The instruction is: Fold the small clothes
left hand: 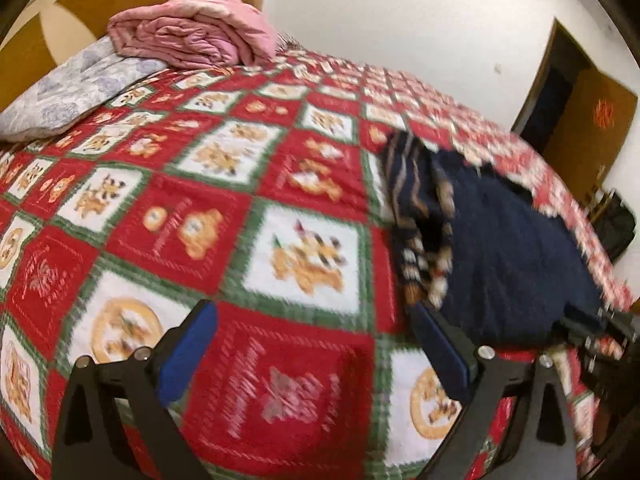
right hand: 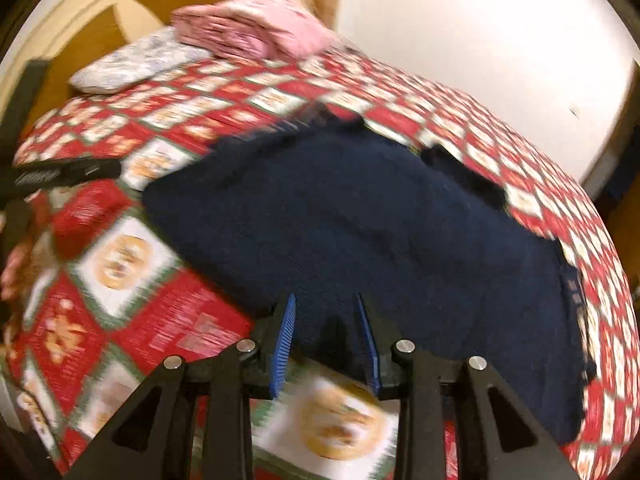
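A navy blue garment [right hand: 360, 220] lies spread on a red, white and green patchwork bedspread [right hand: 160, 332]. In the left wrist view it [left hand: 508, 252] lies to the right, with a striped patterned edge [left hand: 416, 216] turned up on its left side. My left gripper [left hand: 316, 340] is open and empty over the bedspread [left hand: 240, 208], left of the garment. My right gripper [right hand: 326, 312] is open with a narrow gap, its blue pads at the garment's near edge, holding nothing. The right gripper also shows in the left wrist view [left hand: 600, 328] at the garment's right end.
A folded pink blanket [left hand: 196, 32] rests on a grey floral pillow [left hand: 68, 88] at the head of the bed by a wooden headboard [left hand: 76, 0]. A brown door [left hand: 580, 120] and a dark bag [left hand: 616, 224] stand beyond the bed's right edge.
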